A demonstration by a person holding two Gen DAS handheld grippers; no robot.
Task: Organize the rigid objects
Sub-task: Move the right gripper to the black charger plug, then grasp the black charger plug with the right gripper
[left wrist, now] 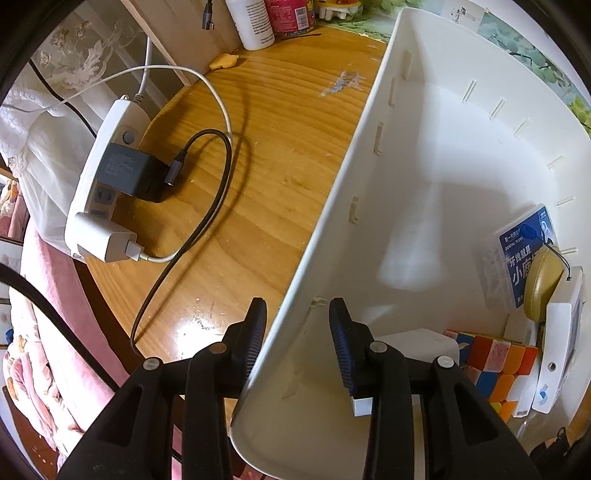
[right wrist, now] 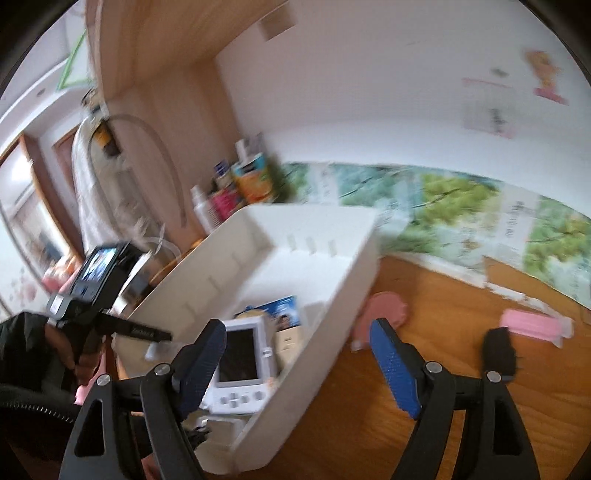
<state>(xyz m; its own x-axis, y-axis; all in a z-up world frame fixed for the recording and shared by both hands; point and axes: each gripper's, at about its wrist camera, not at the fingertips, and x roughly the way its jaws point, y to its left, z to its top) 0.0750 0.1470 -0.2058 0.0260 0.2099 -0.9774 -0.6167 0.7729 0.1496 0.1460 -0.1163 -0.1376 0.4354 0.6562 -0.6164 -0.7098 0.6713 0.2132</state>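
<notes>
A white plastic bin [left wrist: 332,236] stands tilted on the wooden desk. My left gripper [left wrist: 297,325] straddles its left wall, one finger outside and one inside; a gap shows, so I cannot tell if it grips. Inside lie a Rubik's cube [left wrist: 495,365], a blue dental-floss box [left wrist: 524,251], a tan case [left wrist: 543,284] and a white device [left wrist: 557,354]. In the right wrist view my right gripper [right wrist: 295,354] is open over the bin's right wall [right wrist: 332,325], above a white handheld game console [right wrist: 243,365]. The left gripper also shows in that view [right wrist: 162,336].
A white power strip [left wrist: 103,177] with a black charger and cables lies left of the bin. Bottles [left wrist: 255,22] stand at the back. A pink object [right wrist: 384,314], a pink pack [right wrist: 532,325] and a black item [right wrist: 498,350] lie on the desk [right wrist: 424,295] to the bin's right.
</notes>
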